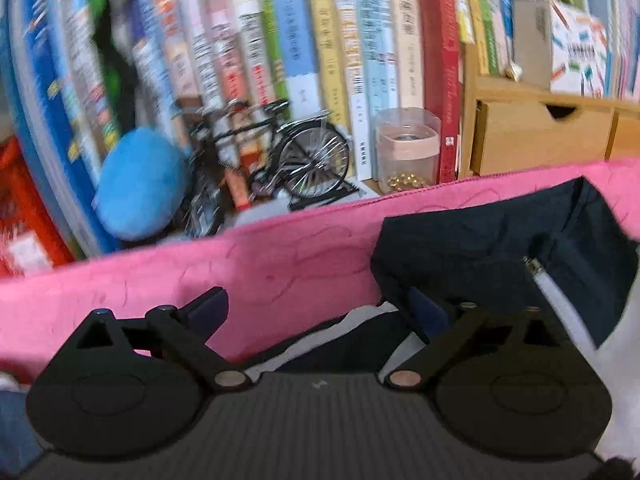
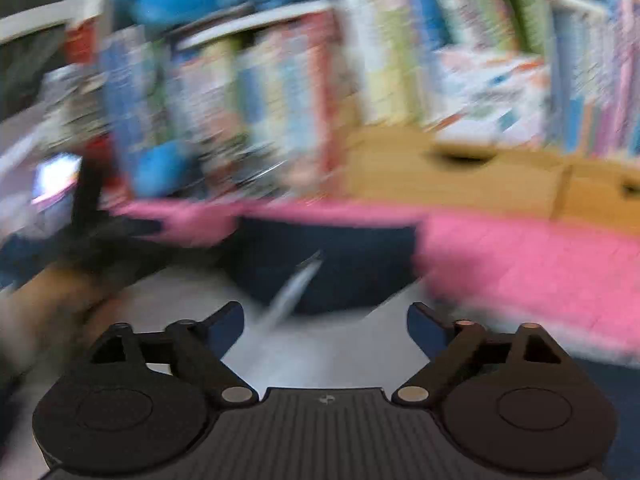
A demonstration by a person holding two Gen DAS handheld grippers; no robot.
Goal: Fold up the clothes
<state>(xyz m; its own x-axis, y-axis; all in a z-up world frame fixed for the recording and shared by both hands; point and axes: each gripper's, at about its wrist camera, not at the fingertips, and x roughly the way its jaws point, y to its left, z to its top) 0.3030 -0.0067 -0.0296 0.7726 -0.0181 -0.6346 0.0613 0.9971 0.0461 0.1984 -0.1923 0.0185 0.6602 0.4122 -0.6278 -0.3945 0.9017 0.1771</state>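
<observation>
At the back, a long row of books [image 1: 304,40] stands upright, too many to count, and in the right wrist view they are all smeared. Under them on the right sits one wooden drawer box [image 1: 544,140]; two drawer fronts show. One pink cloth [image 1: 280,256] covers the table in front. On it lies one dark blue garment [image 1: 480,240] with white parts and one zipper [image 1: 534,268]; its dark collar end points toward the books. It lies just ahead of both tongs. The left gripper [image 1: 318,308] has its two fingers spread wide; one finger is over the pink cloth and the other is at the garment's edge, and I cannot tell if it touches. The right gripper [image 2: 326,322] is also spread wide with nothing between its fingers, above the white part. Smaller things stand by the books: one blue plush toy [image 1: 140,184], one little toy bicycle [image 1: 288,152], and one clear jar [image 1: 406,150] with tiny gold beads.
</observation>
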